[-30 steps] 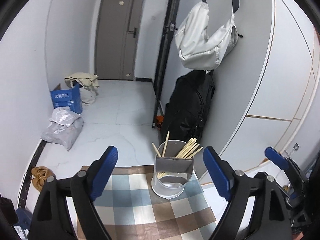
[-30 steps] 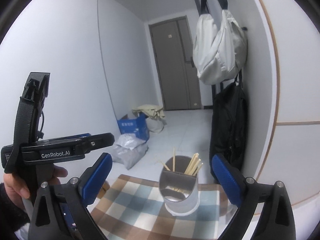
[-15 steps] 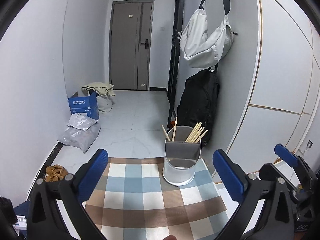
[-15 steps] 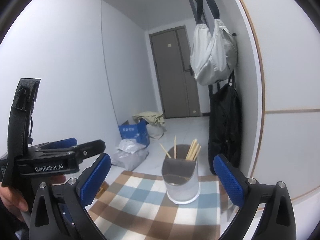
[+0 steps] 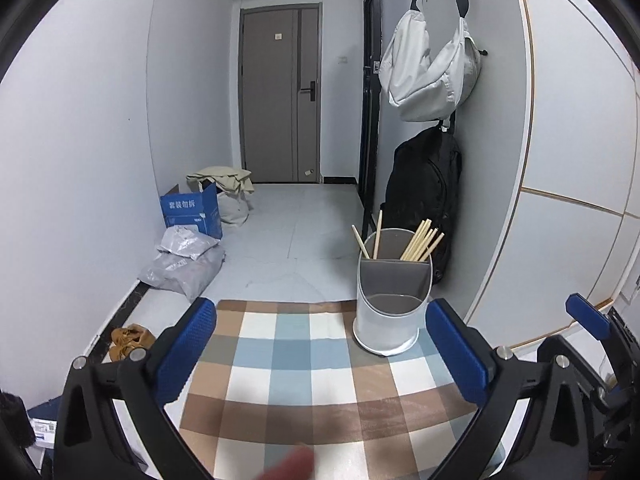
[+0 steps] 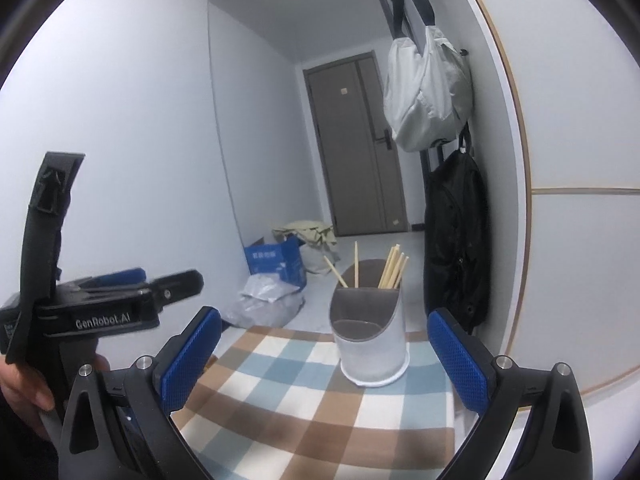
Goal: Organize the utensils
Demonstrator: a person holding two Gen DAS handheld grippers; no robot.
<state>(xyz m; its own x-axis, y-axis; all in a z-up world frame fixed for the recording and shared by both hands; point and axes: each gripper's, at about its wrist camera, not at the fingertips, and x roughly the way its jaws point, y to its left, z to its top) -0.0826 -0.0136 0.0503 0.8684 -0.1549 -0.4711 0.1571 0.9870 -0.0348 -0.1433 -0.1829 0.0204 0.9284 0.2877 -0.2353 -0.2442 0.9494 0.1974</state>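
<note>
— While both sets of tongs hang wide apart and empty, left gripper and right gripper, where's the work?

— Beyond them, at the far right corner of the checked cloth: a white divided utensil holder, wooden chopsticks in its back compartment.

— How would they handle?

— Probably light, stiff, slippery; pinch mid-shaft. The holder looks easy to tip.

My left tongs hang level, jaws spread wide and empty; my right tongs match, alongside, my hand gripping the left handle.
</note>
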